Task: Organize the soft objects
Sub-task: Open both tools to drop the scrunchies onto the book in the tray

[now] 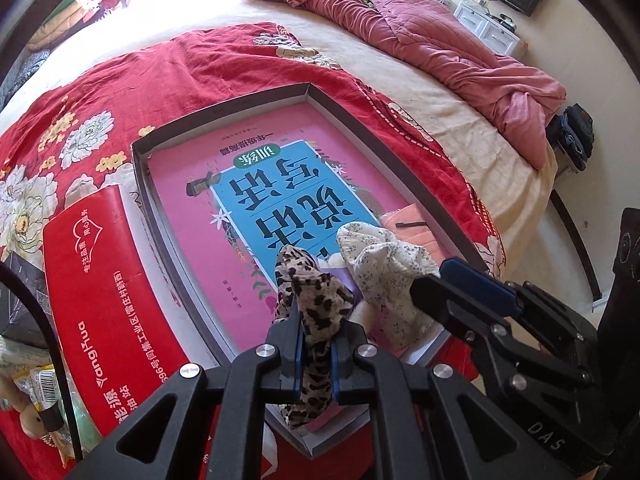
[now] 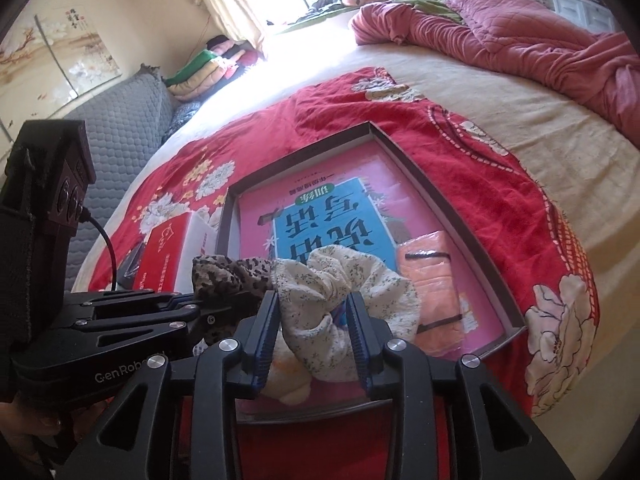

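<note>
My left gripper point(image 1: 315, 332) is shut on a leopard-print scrunchie point(image 1: 312, 292), held over the near end of a shallow grey box point(image 1: 224, 106); the scrunchie also shows in the right wrist view point(image 2: 228, 274). My right gripper point(image 2: 314, 320) is shut on a white floral scrunchie point(image 2: 340, 292), held beside the leopard one; it also shows in the left wrist view point(image 1: 384, 264). The box point(image 2: 404, 156) holds a pink and blue book point(image 1: 256, 196) and a folded orange cloth point(image 2: 434, 276) at its right side.
The box lies on a red floral blanket point(image 1: 120, 92) on a bed. A red tissue pack point(image 1: 96, 292) lies left of the box. A crumpled pink quilt point(image 1: 420, 28) lies at the far right of the bed. A grey sofa point(image 2: 120, 132) stands beyond the bed's left edge.
</note>
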`<state>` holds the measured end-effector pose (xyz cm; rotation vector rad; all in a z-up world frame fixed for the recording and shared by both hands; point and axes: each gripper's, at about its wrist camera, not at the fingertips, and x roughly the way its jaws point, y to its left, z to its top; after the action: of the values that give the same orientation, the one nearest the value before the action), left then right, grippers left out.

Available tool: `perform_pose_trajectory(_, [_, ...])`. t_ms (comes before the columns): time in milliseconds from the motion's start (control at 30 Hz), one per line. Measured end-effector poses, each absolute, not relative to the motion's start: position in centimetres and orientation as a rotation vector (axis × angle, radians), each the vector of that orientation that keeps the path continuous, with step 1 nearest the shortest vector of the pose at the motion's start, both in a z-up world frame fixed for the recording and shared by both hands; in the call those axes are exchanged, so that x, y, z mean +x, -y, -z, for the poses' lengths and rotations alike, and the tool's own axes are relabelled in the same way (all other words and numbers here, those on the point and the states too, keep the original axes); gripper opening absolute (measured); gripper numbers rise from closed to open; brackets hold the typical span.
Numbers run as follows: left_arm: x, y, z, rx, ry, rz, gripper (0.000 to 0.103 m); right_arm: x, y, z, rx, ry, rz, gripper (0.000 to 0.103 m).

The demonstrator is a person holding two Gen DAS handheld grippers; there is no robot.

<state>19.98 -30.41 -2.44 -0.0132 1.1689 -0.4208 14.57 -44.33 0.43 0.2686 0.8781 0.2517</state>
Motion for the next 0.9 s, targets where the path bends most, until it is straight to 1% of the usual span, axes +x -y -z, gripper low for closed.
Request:
perform_pose_trajectory(100, [19.9,30.5,2.4,-0.029,-1.167,0.436,0.01,14.4,44.8,-0.9,0.234,-0.872,-0.199,0.039])
perform_pose_trajectory(167, [19.9,30.6,2.4,-0.034,-1.161,0.446,0.01,14.3,44.9,-1.2,0.203,-0.87,-0.177,0.044])
perform_pose_trajectory(300, [19.9,30.5,2.4,-0.067,-1.167,0.464,0.011,14.1,45.2,-1.5,0.205,-0.864,-0.161,0.046])
perform_pose_trajectory(500, [19.6,30.1,2.2,-0.076,-1.153,0.453,0.016,13.9,45.1,-1.8,0.209,-0.854,-0.17,0.048])
perform_pose_trajectory(700, [19.3,29.5,1.5,-0.095,-1.124,0.459,0.03,13.7,44.7,-2.5,0.196,-0.843,-0.172,0.049])
perform_pose_trajectory(733, [19.2,29.4,1.3,-0.105,-1.125,0.462,0.034,13.7,44.6,-2.6,0.192,-0.84,-0.169,0.05])
perform_pose_trajectory(767, [19.2,29.2,1.1,-0.115,-1.121,0.464,0.037,13.6,44.5,-2.8,0.189,-0.839,-0.168,0.053])
perform_pose_trajectory(833, [18.9,28.9,0.5,-0.119,-1.1,0.46,0.041,13.5,44.4,-3.2,0.185,-0.83,-0.165,0.055])
perform_pose_trajectory(900, [18.6,28.6,-0.1,-0.113,-1.079,0.452,0.042,13.4,44.4,-3.5,0.185,-0.82,-0.166,0.055])
